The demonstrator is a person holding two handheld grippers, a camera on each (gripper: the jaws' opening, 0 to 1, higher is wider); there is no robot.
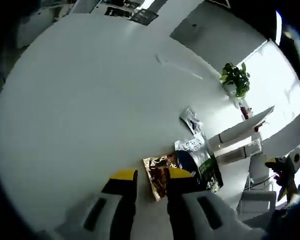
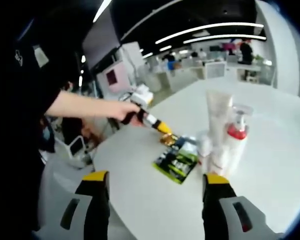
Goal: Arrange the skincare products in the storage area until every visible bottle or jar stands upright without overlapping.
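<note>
On the round white table [image 2: 140, 200], a tall white tube [image 2: 218, 112], a red-collared pump bottle [image 2: 236, 137] and a small white jar [image 2: 204, 144] stand upright together beside a flat green-black sachet [image 2: 177, 161]. The left gripper [image 1: 151, 176] hovers, jaws apart, just before a gold foil sachet [image 1: 159, 172]. The right gripper [image 2: 156, 180] hangs wide open nearby.

You have a round white surface [image 2: 140, 200] in front of you. Flat on it lie a green-and-black sachet [image 2: 176, 162] and, touching its far edge, a gold foil sachet [image 2: 168, 139]. Just right of them stand a white tube [image 2: 218, 112], a red-collared pump bottle [image 2: 236, 140] and a small white bottle [image 2: 205, 145].
</note>
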